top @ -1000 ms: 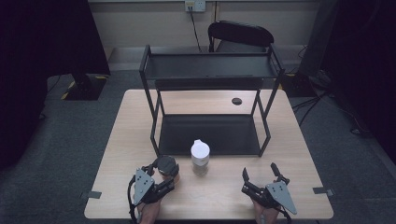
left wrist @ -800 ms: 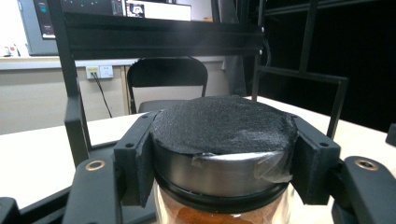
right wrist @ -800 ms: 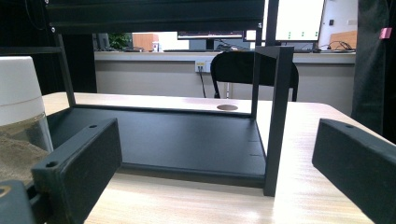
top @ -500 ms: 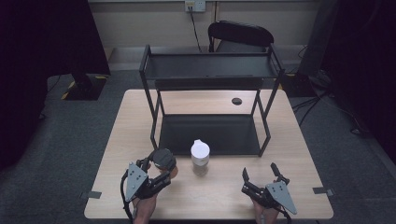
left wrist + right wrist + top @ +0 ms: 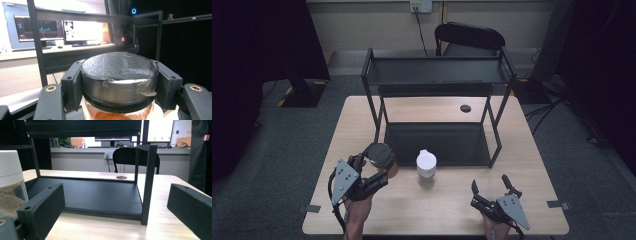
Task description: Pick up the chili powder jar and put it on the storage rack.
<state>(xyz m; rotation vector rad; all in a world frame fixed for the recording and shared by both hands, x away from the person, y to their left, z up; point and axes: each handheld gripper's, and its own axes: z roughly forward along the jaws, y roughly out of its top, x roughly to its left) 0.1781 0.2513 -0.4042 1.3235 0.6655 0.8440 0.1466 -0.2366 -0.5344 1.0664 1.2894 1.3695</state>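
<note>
Left-front of the rack (image 5: pixel 437 80) | left gripper (image 5: pixel 371 172) jaws clamp the jar (image 5: pixel 117 85) by its lid | right gripper (image 5: pixel 494 192) wide, empty | keep jar upright, clear the rack post.

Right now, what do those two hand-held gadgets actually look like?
Both are black. The left gripper and right gripper each carry a grey three-cornered plate on top, dotted with small dark holes. Each has two blocky black jaws with screw holes; brass-coloured rings sit behind the left one's jaws. A black cable loops from the left gripper. The forearms look bare.
</note>
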